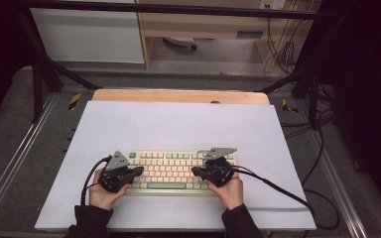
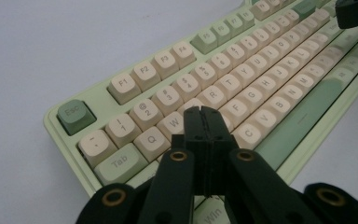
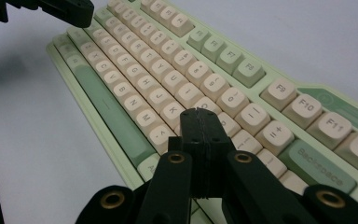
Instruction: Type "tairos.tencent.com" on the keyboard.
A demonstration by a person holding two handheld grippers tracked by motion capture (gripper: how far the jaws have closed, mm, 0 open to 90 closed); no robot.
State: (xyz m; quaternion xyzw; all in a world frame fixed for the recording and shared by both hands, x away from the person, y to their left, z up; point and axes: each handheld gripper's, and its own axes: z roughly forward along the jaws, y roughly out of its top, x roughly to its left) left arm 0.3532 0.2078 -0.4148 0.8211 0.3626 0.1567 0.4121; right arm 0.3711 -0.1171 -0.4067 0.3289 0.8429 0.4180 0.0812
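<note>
A pale green keyboard (image 1: 171,170) with cream and green keys lies on a white sheet near the table's front edge. My left gripper (image 1: 140,170) hovers over its left end, jaws shut and empty. In the left gripper view that gripper (image 2: 202,110) points at the keys around W and S of the keyboard (image 2: 270,60). My right gripper (image 1: 194,170) is over the right half, also shut with nothing between its jaws. In the right gripper view it (image 3: 199,112) sits above the keys right of K and L on the keyboard (image 3: 135,60), with the other gripper's black tip (image 3: 70,11) at top left.
The white sheet (image 1: 178,126) covers a wooden table (image 1: 178,95) inside a black metal frame. Black cables (image 1: 287,193) trail from both grippers over the sheet's front and right side. Sheet surface lies bare beyond the keyboard. Grey floor and furniture lie past the table.
</note>
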